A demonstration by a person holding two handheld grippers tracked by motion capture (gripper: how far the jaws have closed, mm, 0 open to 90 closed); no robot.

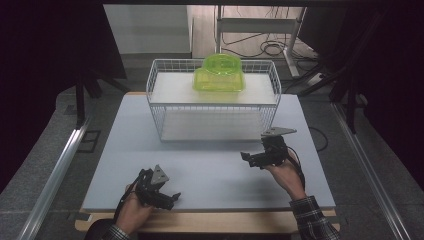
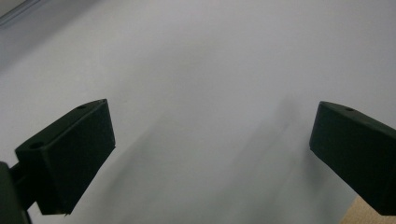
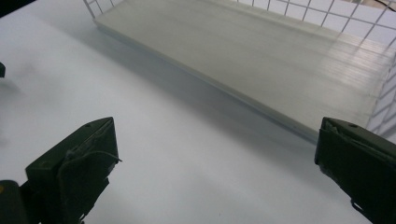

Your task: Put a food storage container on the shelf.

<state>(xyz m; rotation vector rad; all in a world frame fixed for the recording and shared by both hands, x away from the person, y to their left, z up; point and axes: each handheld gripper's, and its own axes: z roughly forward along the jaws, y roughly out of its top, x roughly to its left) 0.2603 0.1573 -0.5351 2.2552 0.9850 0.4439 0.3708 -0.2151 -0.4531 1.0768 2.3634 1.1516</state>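
1. The right gripper (image 1: 256,159) hovers at about 4 o'clock on the table (image 1: 210,175), just before the wire rack (image 1: 212,100). Its jaws stand wide apart with nothing between them. In the right gripper view they frame bare tabletop, with the rack's lower shelf (image 3: 261,51) ahead.

2. The left gripper (image 1: 167,197) sits low at about 7 o'clock, near the table's front edge, well apart from the rack. Its jaws are also spread wide and hold nothing; the left gripper view looks past them onto plain table.

3. I judge the right gripper to be the one in position for work: it points toward the rack, while the left one stays back near the person, out of the way.

4. The green container (image 1: 219,74) rests at 12 o'clock on the rack's top shelf (image 1: 172,90), toward its far middle. It looks like a translucent plastic lid or box set flat, so it sits steady. Neither gripper touches it, and both are well apart from it.

5. The rack stands open toward the person, likely so that grippers can reach both levels.

6. Count: two grippers, two hands, one rack with two shelves, one green container, one table.
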